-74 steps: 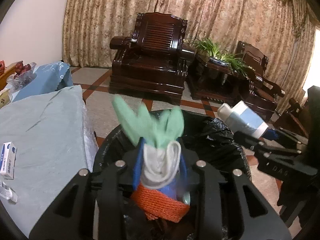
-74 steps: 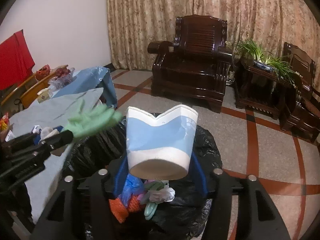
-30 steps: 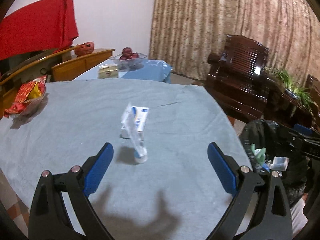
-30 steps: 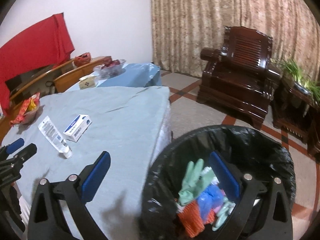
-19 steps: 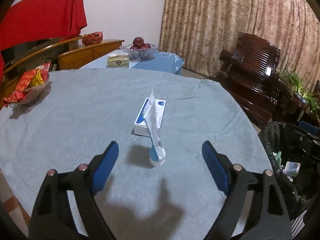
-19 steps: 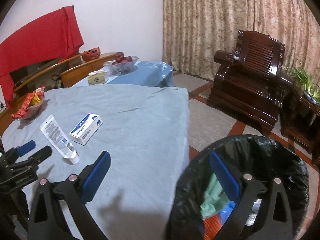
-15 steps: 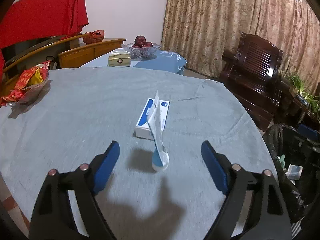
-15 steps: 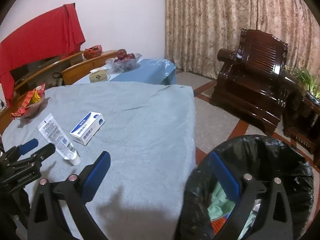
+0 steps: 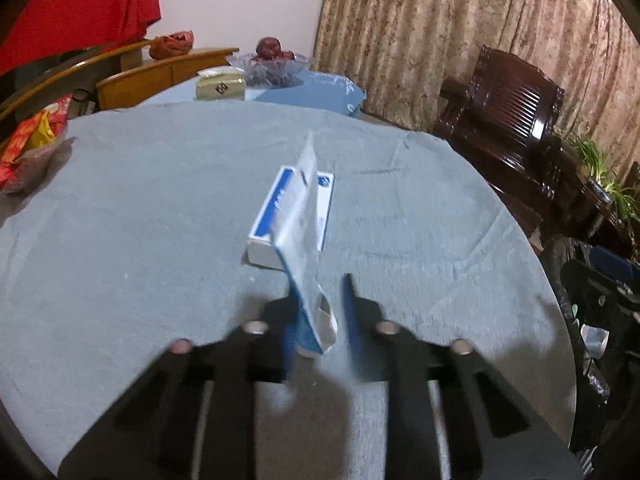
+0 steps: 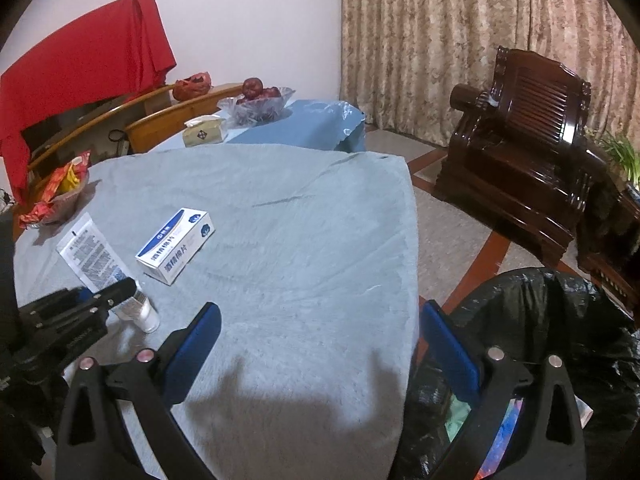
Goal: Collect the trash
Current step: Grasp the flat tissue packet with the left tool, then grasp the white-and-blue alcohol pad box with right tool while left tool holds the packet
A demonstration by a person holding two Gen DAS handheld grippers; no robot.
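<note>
Left tongs (image 9: 316,320) are closing on the tube (image 9: 306,248), which lies just near of the box (image 10: 175,245) on the surface (image 10: 300,264); right tongs (image 10: 316,344) gape empty; bin (image 10: 532,320) at right holds trash.

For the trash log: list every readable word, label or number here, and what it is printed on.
"酒精棉片": side of the white and blue box on the table.
Smaller print and logo on the box top: too small to read.
Fine print on the tube: unreadable.
Emblem on the tissue box: no legible text.

Grey tablecloth (image 10: 304,216), red drape (image 10: 80,64) (plain)
</note>
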